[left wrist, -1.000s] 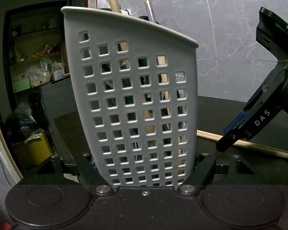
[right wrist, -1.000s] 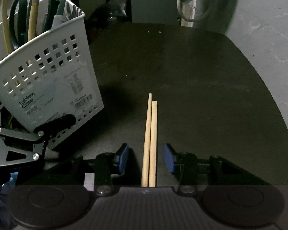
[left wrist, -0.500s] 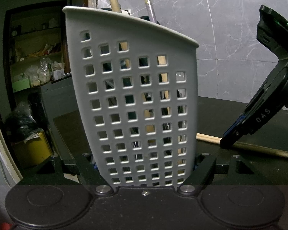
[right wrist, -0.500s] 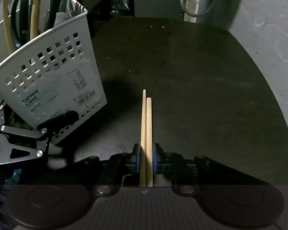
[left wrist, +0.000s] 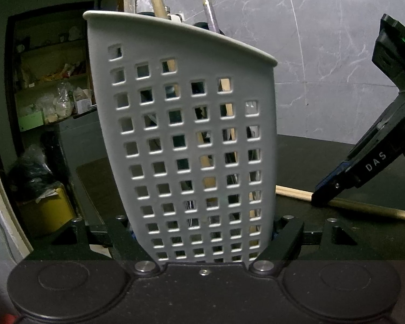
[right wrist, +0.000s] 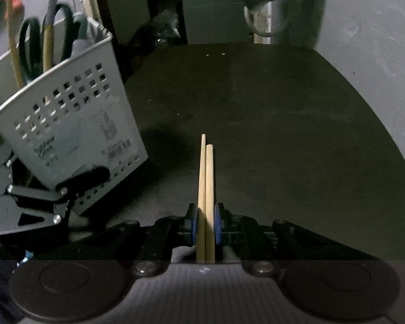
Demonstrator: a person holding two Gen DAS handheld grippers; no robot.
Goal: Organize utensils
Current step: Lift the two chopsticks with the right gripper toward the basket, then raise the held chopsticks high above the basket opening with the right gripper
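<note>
Jaws of right gripper [right wrist: 205, 222] pinch chopsticks [right wrist: 205, 189]; left gripper [left wrist: 202, 232] clamps basket [left wrist: 191, 135].

A grey marbled wall [left wrist: 337, 54] rises behind the dark worktop [right wrist: 256, 108]; left of it, cluttered shelves [left wrist: 54, 81] stand dimly lit.

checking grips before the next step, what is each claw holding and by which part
Right claw: the pair of chopsticks, near one end. Left claw: the perforated utensil basket, low on its sides.
</note>
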